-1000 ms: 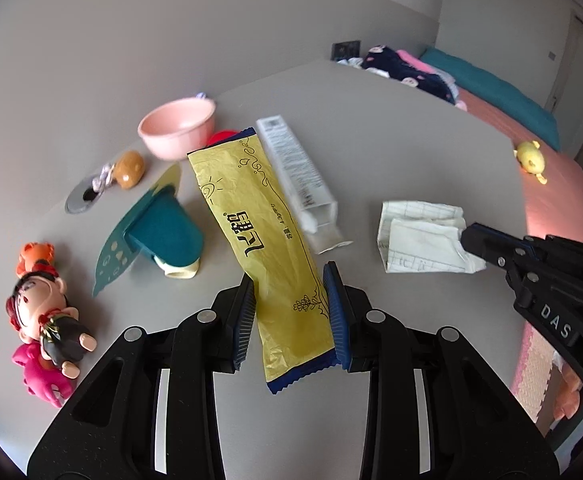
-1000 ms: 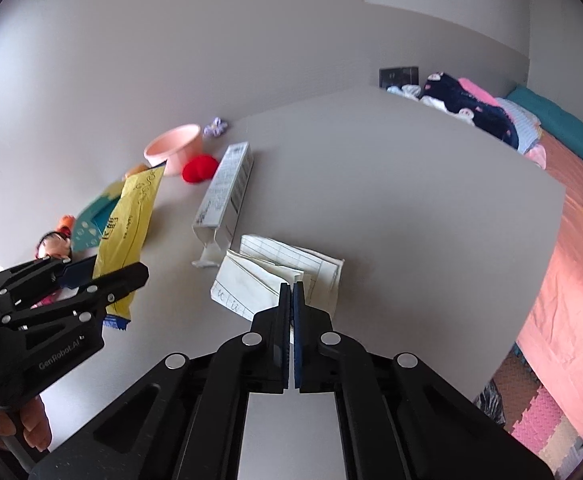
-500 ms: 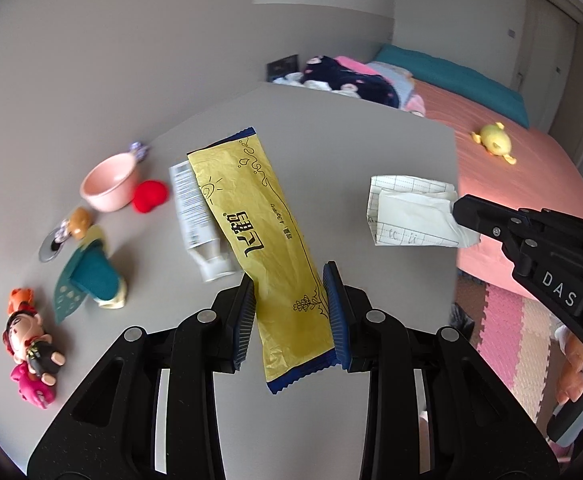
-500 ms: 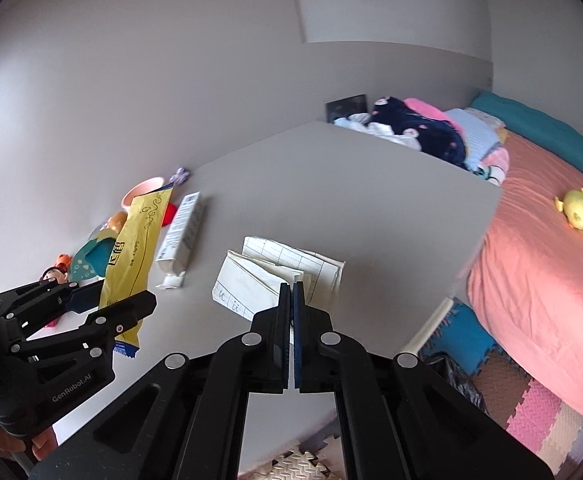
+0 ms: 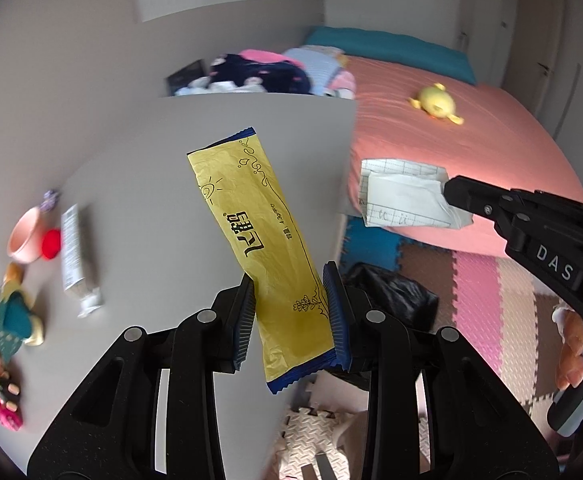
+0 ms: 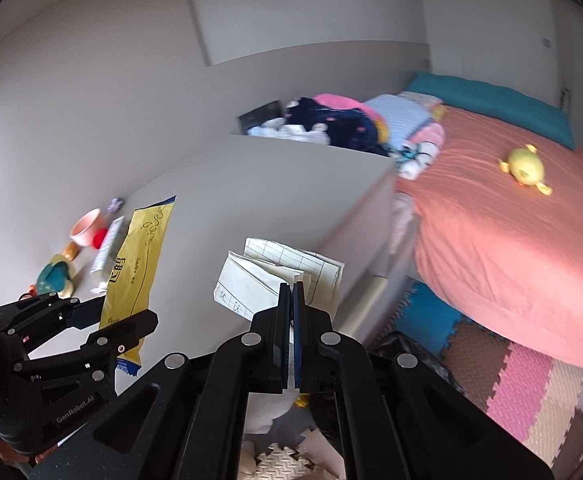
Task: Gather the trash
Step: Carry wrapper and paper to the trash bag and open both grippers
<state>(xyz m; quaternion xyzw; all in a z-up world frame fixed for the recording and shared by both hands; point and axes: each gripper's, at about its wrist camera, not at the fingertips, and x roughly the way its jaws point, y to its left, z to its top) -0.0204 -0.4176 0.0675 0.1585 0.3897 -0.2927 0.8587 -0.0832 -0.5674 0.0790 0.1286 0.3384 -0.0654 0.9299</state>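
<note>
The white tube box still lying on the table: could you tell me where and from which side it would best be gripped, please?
Grip the white tube box across its narrow width near the middle, coming down from above. It lies flat on the table, long and slim, so jaws span the short sides easily. Mind the red object close on its left; the opened end flap looks flimsy.

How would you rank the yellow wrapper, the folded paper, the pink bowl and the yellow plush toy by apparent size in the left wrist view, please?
1. yellow wrapper
2. folded paper
3. pink bowl and yellow plush toy: alike, distances differ, so unranked.
</note>
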